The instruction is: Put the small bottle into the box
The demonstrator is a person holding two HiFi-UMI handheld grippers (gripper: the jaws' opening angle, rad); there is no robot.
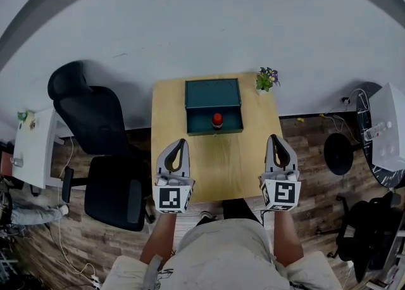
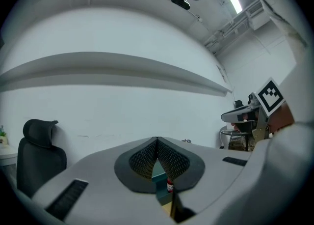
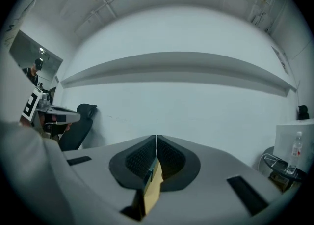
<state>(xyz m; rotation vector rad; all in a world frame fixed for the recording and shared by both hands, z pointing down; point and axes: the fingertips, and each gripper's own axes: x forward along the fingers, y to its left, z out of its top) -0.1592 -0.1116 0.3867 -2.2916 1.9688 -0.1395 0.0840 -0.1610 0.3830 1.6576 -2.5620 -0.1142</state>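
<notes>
A dark teal box (image 1: 212,89) stands at the far middle of the wooden table (image 1: 218,168). The small bottle (image 1: 217,119), with a red cap, stands upright inside the box's front part. My left gripper (image 1: 183,142) hovers over the table's near left, shut and with nothing in it. My right gripper (image 1: 273,137) hovers over the near right, also shut and holding nothing. In the left gripper view the closed jaws of the left gripper (image 2: 157,140) leave a slit below, through which the bottle (image 2: 170,185) and the teal box (image 2: 159,174) show. In the right gripper view the jaws of the right gripper (image 3: 156,137) meet, with only the table (image 3: 153,192) under them.
A small potted plant (image 1: 266,80) sits at the table's far right corner. A black office chair (image 1: 107,156) stands to the left, with a white cabinet (image 1: 35,146) beyond it. At the right are a black stool (image 1: 338,152) and a white counter (image 1: 387,132). A pale wall runs behind the table.
</notes>
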